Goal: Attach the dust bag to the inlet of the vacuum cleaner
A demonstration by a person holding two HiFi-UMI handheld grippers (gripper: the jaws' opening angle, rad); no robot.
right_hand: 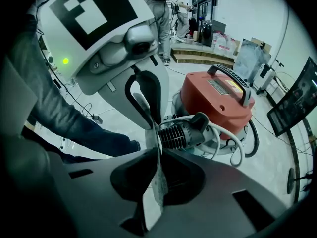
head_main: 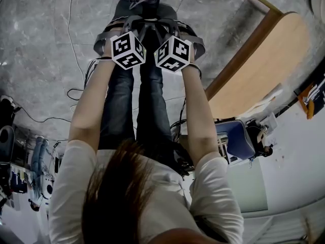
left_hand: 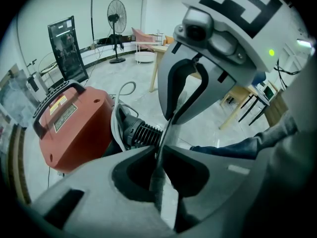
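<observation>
Bag look: thin grey dust bag (left_hand: 159, 195) (right_hand: 157, 185), flat sheet seen edge-on in both gripper views, a bit crinkled.
Bag place: held up betw. the 2 grippers, just in front of the black ribbed inlet (left_hand: 143, 133) (right_hand: 181, 133). Can't tell if bag touches the inlet.
Vacuum: red round-bodied vacuum cleaner (left_hand: 74, 128) (right_hand: 218, 95) w/ black carry handle on top. It sits on the floor just beyond the grippers, at the far edge of the head view, inlet side facing them.
Left tool: left gripper (left_hand: 160, 150), jaws nearly together, clamped on the bag's edge.
Right tool: right gripper (right_hand: 158, 150), jaws likewise pinched on the bag sheet, tip to tip w/ the left one.
Head view: both grippers side by side, marker cubes up, over the person's dark-jeans legs (head_main: 119, 100).
Other: white cable (right_hand: 237, 150) loops round the vacuum base; light wooden table (head_main: 264, 80) to the right.
</observation>
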